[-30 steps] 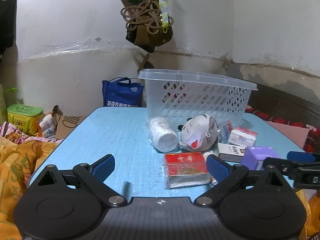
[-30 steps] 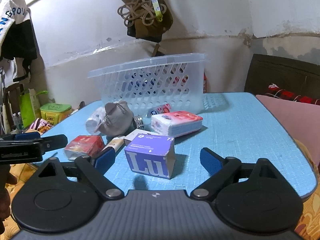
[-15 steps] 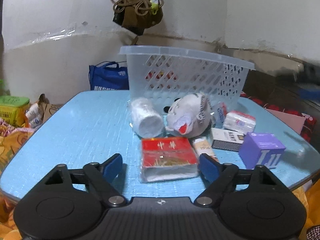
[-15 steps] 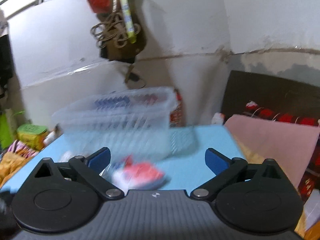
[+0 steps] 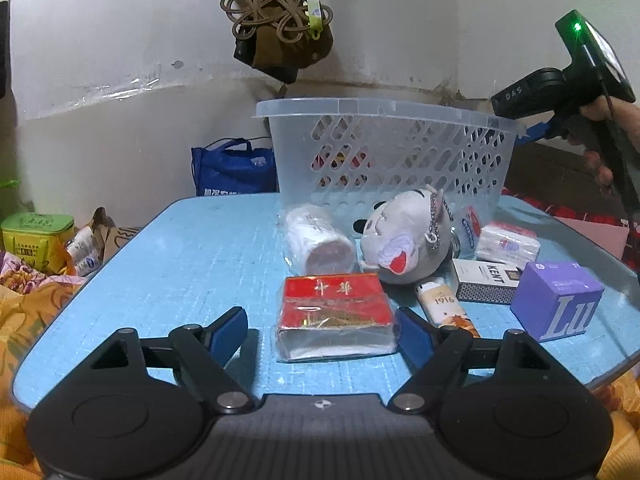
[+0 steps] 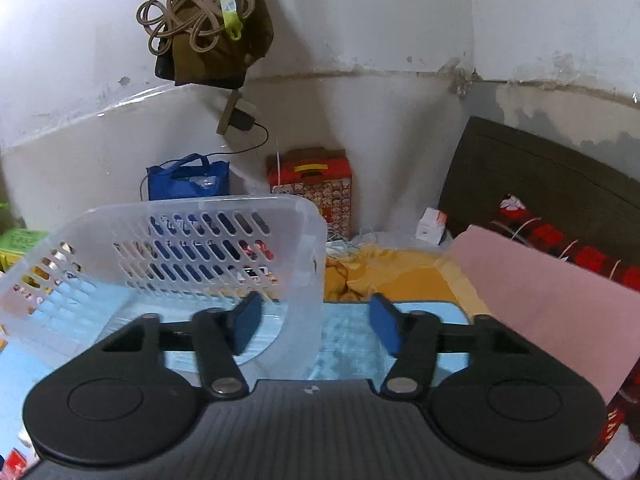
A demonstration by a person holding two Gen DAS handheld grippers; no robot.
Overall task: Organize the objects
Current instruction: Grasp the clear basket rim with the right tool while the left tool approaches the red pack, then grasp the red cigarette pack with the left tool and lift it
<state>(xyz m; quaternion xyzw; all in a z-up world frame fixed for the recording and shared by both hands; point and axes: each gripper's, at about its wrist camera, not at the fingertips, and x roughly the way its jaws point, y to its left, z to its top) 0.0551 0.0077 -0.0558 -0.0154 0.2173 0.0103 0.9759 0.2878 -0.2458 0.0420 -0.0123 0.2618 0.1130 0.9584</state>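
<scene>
A clear plastic basket [image 5: 384, 148] stands at the back of the blue table [image 5: 200, 264]. In front of it lie a white roll [image 5: 320, 240], a grey plush toy [image 5: 408, 240], a red cigarette carton [image 5: 334, 312], a lighter [image 5: 446, 306], a KENT pack [image 5: 486, 282], a tissue pack [image 5: 506, 242] and a purple box [image 5: 558, 300]. My left gripper [image 5: 320, 334] is open, its fingers on either side of the red carton's near end. My right gripper [image 6: 316, 324] is open, held high at the basket's right end wall [image 6: 308, 280], one finger inside the basket, one outside. It also shows in the left wrist view [image 5: 532, 130].
A blue bag [image 5: 232, 170] and a red patterned box [image 6: 312, 184] stand against the wall behind the table. A green tin [image 5: 36, 236] and orange bedding [image 5: 36, 308] lie left. A pink cushion [image 6: 540, 280] lies right. Cords and a bag [image 5: 280, 28] hang above.
My right gripper rose from the purple box and swung to the basket's right end. My left gripper moved forward and right until its fingers flank the red carton.
</scene>
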